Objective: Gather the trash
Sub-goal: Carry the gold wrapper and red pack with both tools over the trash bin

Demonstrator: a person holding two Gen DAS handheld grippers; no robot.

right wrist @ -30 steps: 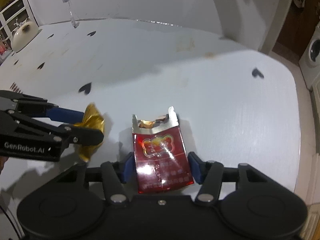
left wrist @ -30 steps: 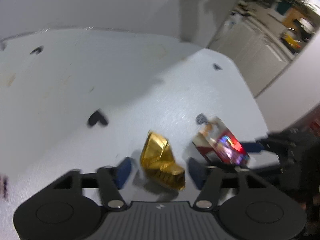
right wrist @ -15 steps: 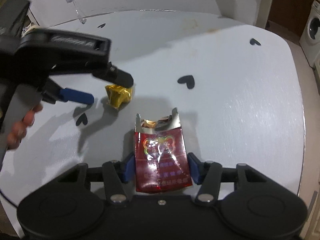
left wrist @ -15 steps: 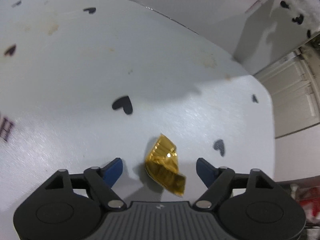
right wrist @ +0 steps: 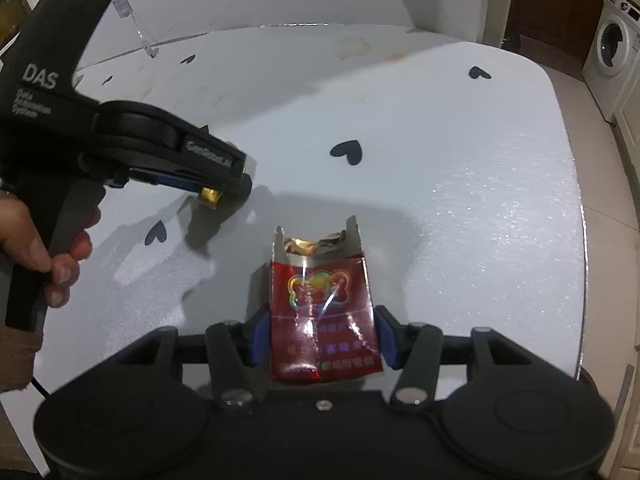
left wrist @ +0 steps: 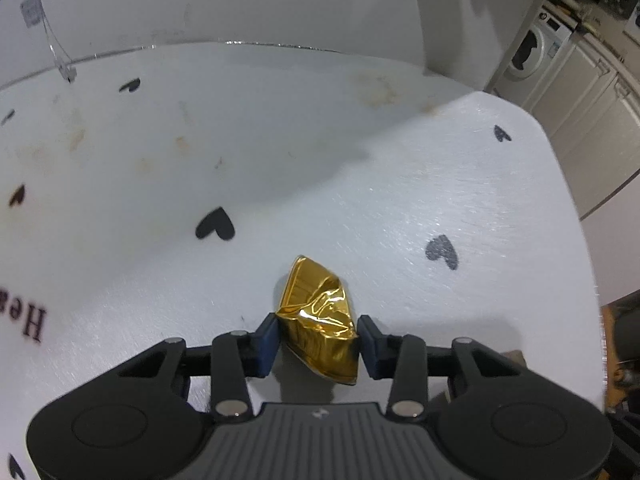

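1. White tabletop [left wrist: 400,168], printed with small black hearts [left wrist: 215,224] and marked with brownish stains toward its far edge, filled both wrist views; a washing machine [right wrist: 612,44] stood beyond its right corner.
2. At the left gripper [left wrist: 318,338], the jaws had just been closing, and the blue pads [left wrist: 267,340] pressed both sides of a crumpled gold foil wrapper [left wrist: 320,320], so this gripper was clenched on it. The foil's peak stuck out ahead of the fingertips, low over the table.
3. From the right wrist view, the left gripper [right wrist: 216,196] showed as a black tool held by a hand [right wrist: 36,240], with a bit of the gold foil wrapper [right wrist: 211,197] visible at its tip.
4. At the right gripper [right wrist: 322,336], the pads sat against both long edges of a red cigarette pack [right wrist: 322,316], grasping it. The pack's torn silver top [right wrist: 320,244] pointed away from the gripper.
5. Between the two pieces of trash lay bare table with a heart print.
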